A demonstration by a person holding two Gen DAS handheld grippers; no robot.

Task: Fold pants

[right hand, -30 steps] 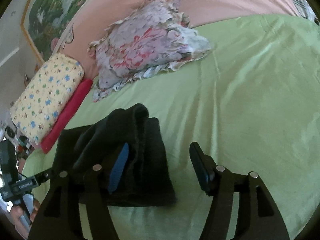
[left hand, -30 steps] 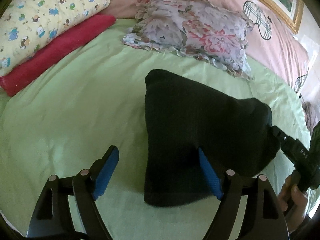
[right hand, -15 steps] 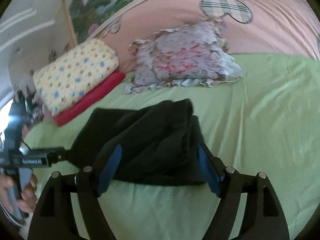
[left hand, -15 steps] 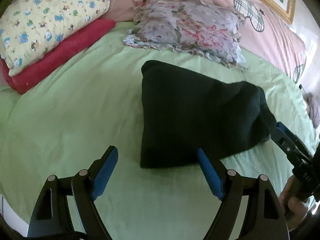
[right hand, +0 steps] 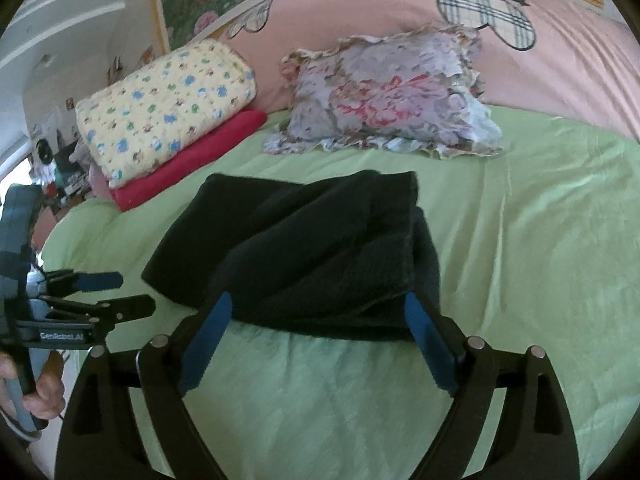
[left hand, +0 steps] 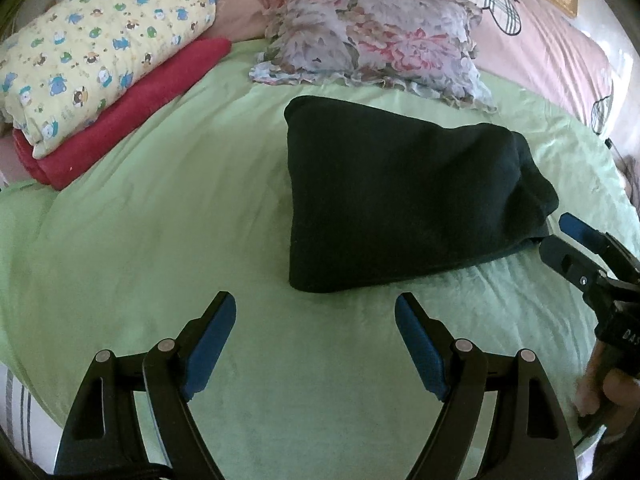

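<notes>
My right claw (right hand: 316,340) has just been opening, empty; left claw (left hand: 316,344) gapes empty. Pants (left hand: 400,200) lie folded; I'd only tidy edges next.

The left gripper (left hand: 315,312) hangs tilted downward just short of the near edge of the folded black pants (left hand: 400,196), its blue-padded jaws spread wide with nothing between them. The right gripper (right hand: 318,312) sits at the pants' other side, angled down more gently; its jaws have just been opening and now stand wide, the pads straddling the pants' near edge without pressing it. A hand (right hand: 38,388) grips the left handle; another hand (left hand: 612,396) grips the right one.
</notes>
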